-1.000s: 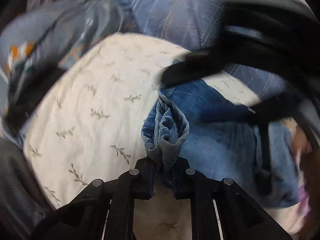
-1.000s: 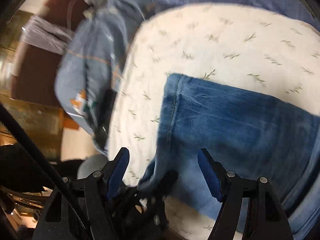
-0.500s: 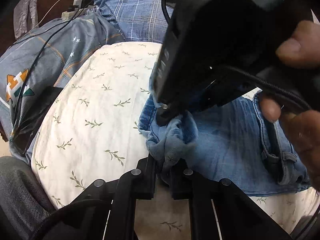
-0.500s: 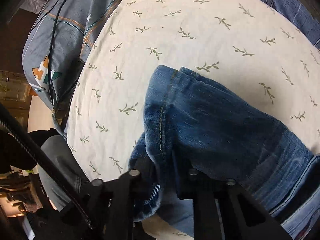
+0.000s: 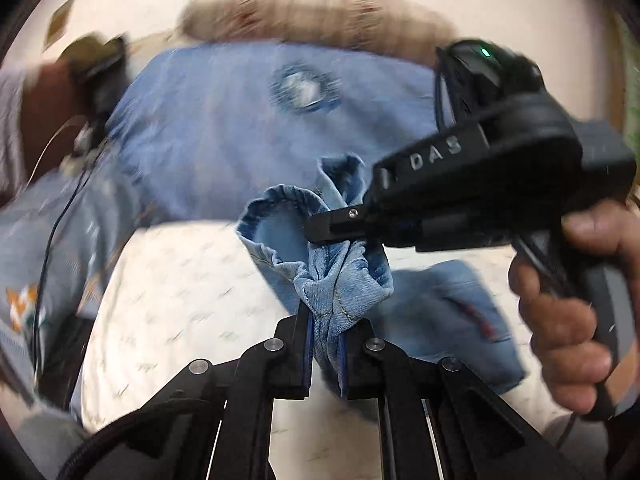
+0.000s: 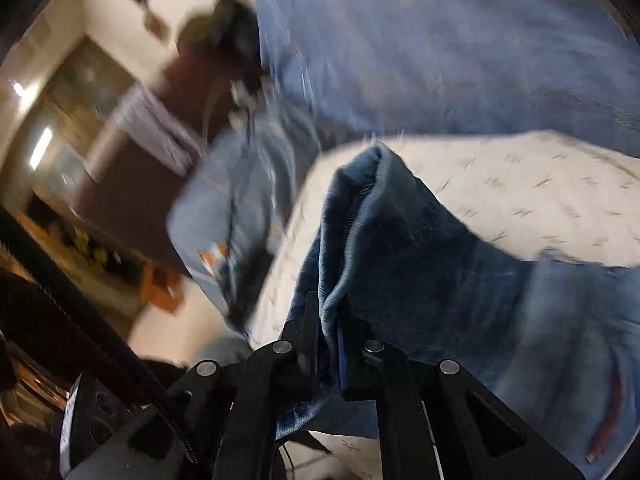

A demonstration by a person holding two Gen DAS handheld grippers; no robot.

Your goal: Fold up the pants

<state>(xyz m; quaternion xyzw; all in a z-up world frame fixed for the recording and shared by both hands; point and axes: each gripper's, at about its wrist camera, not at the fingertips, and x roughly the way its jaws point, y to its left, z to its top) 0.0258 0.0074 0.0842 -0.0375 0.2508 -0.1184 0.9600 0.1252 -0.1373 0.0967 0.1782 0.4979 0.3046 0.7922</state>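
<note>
Blue denim pants (image 5: 344,276) lie on a cream leaf-print sheet (image 5: 188,292). My left gripper (image 5: 326,344) is shut on a bunched hem of the pants and holds it lifted. My right gripper (image 5: 320,228) shows in the left wrist view, shut on the same bunch just beyond, held by a hand (image 5: 576,320). In the right wrist view my right gripper (image 6: 328,332) is shut on a fold of the pants (image 6: 404,256), which drape down to the right over the sheet (image 6: 532,196).
A blue checked blanket (image 5: 240,128) lies beyond the sheet. A grey-blue cloth with an orange print (image 5: 36,264) and a black cable (image 5: 56,232) lie at the left. Dark furniture (image 6: 132,184) stands past the bed edge.
Both grippers have lifted the gripped pant ends up off the sheet, and the views now tilt upward. The right gripper shut on the denim between one second and half a second ago.
</note>
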